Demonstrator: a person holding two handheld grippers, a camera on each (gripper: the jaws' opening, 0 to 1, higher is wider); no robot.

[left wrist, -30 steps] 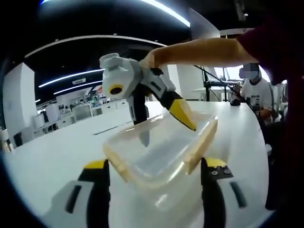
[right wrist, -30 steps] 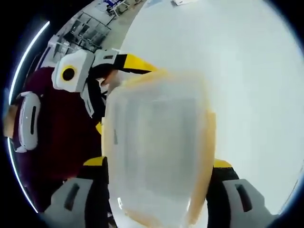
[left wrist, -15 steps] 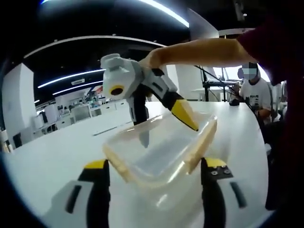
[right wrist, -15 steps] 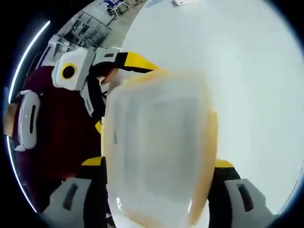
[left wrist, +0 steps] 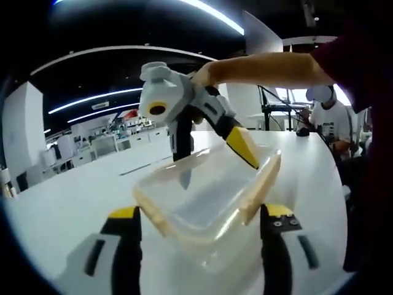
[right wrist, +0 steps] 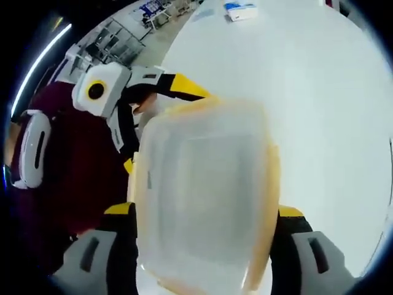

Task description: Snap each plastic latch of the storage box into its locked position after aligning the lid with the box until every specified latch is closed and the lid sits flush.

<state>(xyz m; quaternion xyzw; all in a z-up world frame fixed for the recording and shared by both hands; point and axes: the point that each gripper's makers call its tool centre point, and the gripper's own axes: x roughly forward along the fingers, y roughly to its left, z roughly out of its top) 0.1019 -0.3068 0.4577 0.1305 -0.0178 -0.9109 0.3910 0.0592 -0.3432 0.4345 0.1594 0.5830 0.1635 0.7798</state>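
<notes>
Above the white desk [left wrist: 67, 203], I held the storage box [left wrist: 206, 196] between both grippers.
Left gripper [left wrist: 199, 243] and right gripper [right wrist: 202, 246] jaws clamped it; light, slippery, flexing plastic, best gripped at its rims.

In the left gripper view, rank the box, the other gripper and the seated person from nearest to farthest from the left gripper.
1. Box: between the left gripper jaws, at centre.
2. Right gripper: above the box, its yellow tip at the far rim.
3. Seated person: far right, beyond the table.
</notes>
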